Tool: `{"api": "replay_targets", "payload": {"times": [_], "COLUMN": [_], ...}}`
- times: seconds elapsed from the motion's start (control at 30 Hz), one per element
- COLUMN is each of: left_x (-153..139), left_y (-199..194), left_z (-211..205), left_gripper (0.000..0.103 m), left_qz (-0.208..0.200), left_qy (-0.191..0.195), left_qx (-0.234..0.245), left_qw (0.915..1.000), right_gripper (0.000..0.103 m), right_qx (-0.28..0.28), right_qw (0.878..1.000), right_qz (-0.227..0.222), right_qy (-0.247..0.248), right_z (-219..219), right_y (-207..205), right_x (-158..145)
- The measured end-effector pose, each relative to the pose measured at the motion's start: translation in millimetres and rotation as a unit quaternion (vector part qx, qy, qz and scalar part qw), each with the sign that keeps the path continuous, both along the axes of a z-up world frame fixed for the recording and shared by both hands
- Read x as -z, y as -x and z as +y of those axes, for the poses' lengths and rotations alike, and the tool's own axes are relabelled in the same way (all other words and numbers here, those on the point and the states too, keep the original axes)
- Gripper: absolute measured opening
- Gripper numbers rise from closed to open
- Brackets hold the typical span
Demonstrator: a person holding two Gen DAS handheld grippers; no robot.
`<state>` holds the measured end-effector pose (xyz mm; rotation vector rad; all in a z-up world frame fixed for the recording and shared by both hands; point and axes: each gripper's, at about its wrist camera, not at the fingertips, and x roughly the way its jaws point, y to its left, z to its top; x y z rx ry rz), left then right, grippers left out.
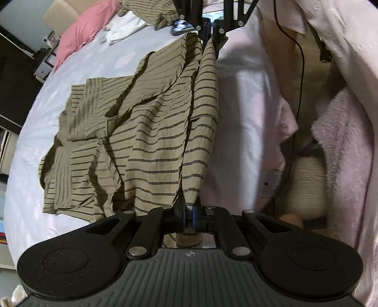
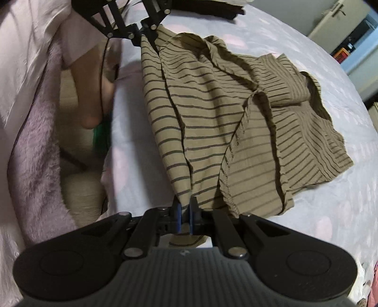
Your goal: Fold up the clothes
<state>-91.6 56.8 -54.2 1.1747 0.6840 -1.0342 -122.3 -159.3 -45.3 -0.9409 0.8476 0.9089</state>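
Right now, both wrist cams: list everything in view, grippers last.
striped shirt: 1, olive with dark stripes, on the bed, near edge lifted between both grippers
bedsheet: 1, pale lilac, under the shirt
pillow: 1, pink, far left of bed
second striped garment: 1, olive, far end of bed
white cloth: 1, white, beside it
fluffy blanket: 1, pale pink, off the bed edge
cable: 1, black, hanging
left hand-held gripper: black, shut on shirt edge
right hand-held gripper: black, blue pads, shut on shirt edge

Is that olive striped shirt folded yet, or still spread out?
Partly folded. The olive striped shirt lies rumpled on the pale bedsheet, sleeve doubled over, one edge lifted between left claw and right claw.
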Motion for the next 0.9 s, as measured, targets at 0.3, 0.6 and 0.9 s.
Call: {"api": "replay_targets", "payload": {"times": [0.3,0.6,0.9], "left_x": [8,-23,-70], "left_y": [7,6,-77], "left_z": [7,17,36], "left_gripper": [0.018,0.030,0.037], "left_qz": [0.024,0.089,0.111], "left_qy": [-0.001,0.071,0.197], "left_qx": [-0.029,-0.058,-0.205], "left_qw": [0.9993,0.9918,0.9523], "right_gripper": [0.016,0.036,0.036], "right_qx": [0.002,0.062,0.151], "right_qw": [1.000,0.996,0.979], "right_qz": [0.014,0.008,-0.002], "right_qy": [-0.002,-0.057,-0.136], "right_z": [5,-5,-22], "right_y": [6,-14,-50], "right_x": [4,-12,-38]}}
